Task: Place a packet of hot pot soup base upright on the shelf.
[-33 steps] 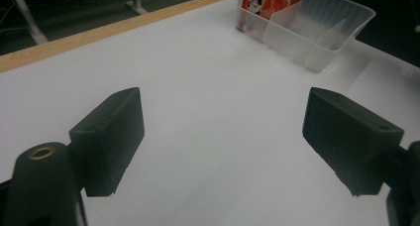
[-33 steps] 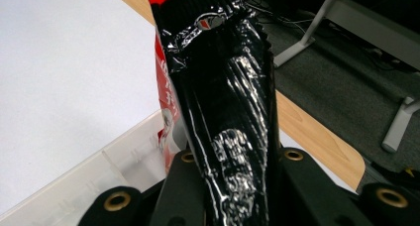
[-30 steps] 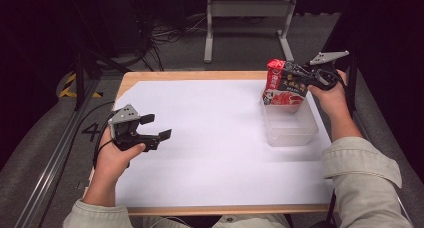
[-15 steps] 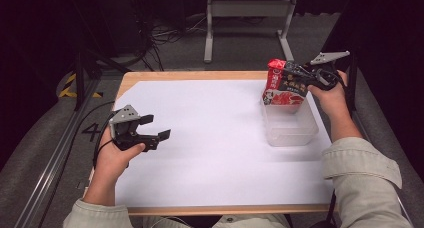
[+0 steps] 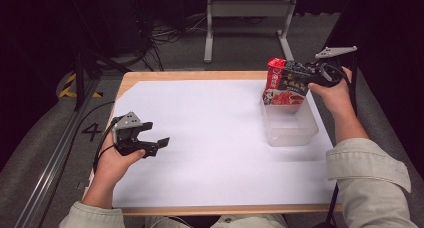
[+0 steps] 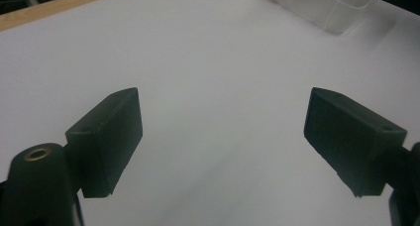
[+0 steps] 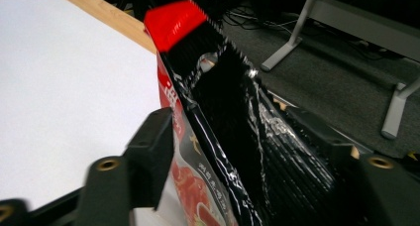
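A: What's the biggest thing here?

B: The table (image 5: 200, 76), wood at the edges, covered by a white sheet (image 5: 210, 138). At its far right sits a clear tub (image 5: 290, 130).

A: And the packet?

B: The red and black packet (image 5: 282, 85) stands upright in the far end of the tub, its top leaning a little to the left and poking above the rim.

A: Does the right gripper (image 5: 300, 70) have it?

B: Its jaws have just been opening. In the right gripper view the packet (image 7: 218, 117) is between them; the near jaw stands just off the packet's printed face, so the pads are not pinching it.

A: The left gripper (image 5: 150, 143)?

B: Over the sheet's left side, well apart from the tub, jaws spread wide with bare sheet between them in the left gripper view.
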`<state>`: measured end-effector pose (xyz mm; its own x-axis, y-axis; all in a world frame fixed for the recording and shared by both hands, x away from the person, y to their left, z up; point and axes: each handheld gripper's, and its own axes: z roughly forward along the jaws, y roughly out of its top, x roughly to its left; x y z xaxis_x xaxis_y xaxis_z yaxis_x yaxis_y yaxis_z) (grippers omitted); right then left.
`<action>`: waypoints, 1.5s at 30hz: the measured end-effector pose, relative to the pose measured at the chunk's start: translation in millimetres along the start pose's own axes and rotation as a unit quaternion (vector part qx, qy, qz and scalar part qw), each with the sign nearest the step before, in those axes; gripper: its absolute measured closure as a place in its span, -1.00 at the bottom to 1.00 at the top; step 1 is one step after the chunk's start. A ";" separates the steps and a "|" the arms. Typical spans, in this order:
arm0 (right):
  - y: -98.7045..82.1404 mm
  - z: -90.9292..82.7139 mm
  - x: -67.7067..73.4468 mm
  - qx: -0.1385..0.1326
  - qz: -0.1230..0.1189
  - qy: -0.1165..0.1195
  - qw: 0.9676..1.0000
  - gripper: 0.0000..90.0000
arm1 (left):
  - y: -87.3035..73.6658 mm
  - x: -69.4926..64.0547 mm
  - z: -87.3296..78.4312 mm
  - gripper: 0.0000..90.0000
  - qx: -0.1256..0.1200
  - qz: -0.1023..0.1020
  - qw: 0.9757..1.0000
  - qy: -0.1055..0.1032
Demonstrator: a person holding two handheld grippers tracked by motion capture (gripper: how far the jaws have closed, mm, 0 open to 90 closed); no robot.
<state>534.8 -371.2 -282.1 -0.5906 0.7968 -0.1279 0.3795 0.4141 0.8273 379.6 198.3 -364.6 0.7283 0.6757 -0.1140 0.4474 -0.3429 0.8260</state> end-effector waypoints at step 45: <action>-54.5 -16.0 191.3 -0.065 -0.023 0.194 0.979 -0.38 | -26.1 -6.3 2.2 -0.71 -0.035 -0.013 0.998 -0.042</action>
<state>389.7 -248.4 -343.0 -0.8408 0.5405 0.0291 0.2663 0.3662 0.8916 364.5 201.6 -386.7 0.7599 0.6249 -0.1791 0.4311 -0.2782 0.8584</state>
